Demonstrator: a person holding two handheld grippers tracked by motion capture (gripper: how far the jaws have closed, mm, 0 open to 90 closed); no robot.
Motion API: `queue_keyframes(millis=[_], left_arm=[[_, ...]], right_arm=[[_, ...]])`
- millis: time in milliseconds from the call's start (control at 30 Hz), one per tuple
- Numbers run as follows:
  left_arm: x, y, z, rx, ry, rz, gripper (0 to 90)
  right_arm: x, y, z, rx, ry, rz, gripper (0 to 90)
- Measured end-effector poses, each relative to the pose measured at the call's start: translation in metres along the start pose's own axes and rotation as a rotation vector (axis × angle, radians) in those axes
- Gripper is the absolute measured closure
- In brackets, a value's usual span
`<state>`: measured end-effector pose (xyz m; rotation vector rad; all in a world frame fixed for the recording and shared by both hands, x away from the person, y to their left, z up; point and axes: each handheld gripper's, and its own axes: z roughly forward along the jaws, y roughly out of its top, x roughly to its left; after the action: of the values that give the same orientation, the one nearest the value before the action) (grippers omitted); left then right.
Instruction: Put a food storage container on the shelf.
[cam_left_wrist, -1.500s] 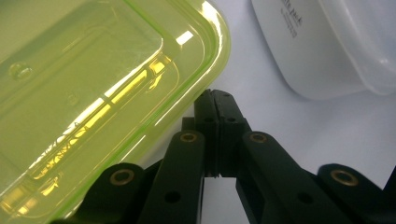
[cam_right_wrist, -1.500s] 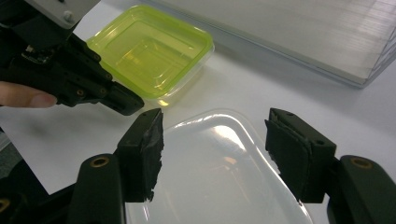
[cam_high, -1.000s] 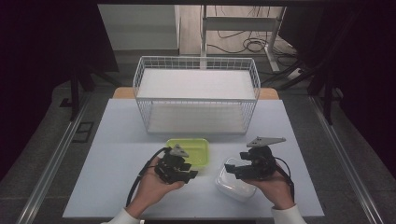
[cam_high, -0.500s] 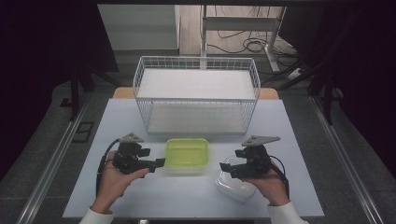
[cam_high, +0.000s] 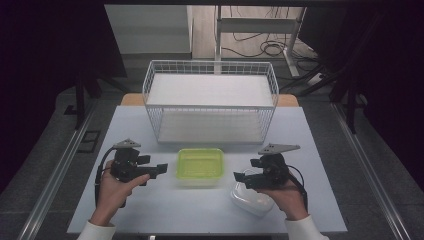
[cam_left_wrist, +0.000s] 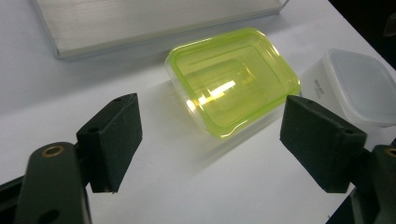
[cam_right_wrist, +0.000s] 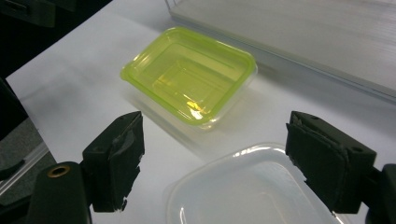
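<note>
The green box (cam_high: 200, 165), a clear tub with a lime-green lid, rests flat on the white worktop (cam_high: 150, 210), just beyond the tips of the left gripper (cam_high: 161, 170), whose jaws have just been opening and now stand spread wide with nothing between them; in the left gripper view the green box (cam_left_wrist: 231, 86) lies ahead of the gap and toward the right-hand jaw, clear of both pads. The white box (cam_high: 252, 197), a milky tub with a pale lid, sits under and just ahead of the right gripper (cam_high: 239, 177); in the right gripper view its lid (cam_right_wrist: 247, 191) fills the lower space between the spread jaws, untouched by them, with the green box (cam_right_wrist: 189, 74) farther out. A small grey label on the side of the white box (cam_left_wrist: 322, 88) is too blurred to read. Beyond both boxes stands a white wire basket (cam_high: 210, 102), well apart from either pair of jaws.
</note>
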<state>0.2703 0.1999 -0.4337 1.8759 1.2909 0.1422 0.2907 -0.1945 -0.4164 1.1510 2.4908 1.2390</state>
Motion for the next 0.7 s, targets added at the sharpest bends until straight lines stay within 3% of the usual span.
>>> queue_keyframes(millis=[233,367,467,600,700], left_arm=[[0.004,0.0,0.006,0.015,-0.009,-0.016,19.2],[0.007,0.002,0.007,0.002,-0.012,-0.027,19.8],[0.009,0.005,0.013,0.005,-0.028,-0.031,20.4],[0.01,0.011,0.024,0.023,-0.032,-0.03,20.4],[0.012,0.015,0.029,0.03,-0.029,-0.039,20.5]], right_arm=[[0.009,0.007,0.014,0.005,0.03,0.025,17.8],[0.009,0.01,0.017,0.02,0.01,0.04,17.8],[0.006,0.014,0.02,0.049,0.008,0.059,17.8],[-0.003,0.026,0.027,0.073,0.027,0.127,18.5],[-0.005,0.036,0.036,0.098,0.01,0.136,20.7]])
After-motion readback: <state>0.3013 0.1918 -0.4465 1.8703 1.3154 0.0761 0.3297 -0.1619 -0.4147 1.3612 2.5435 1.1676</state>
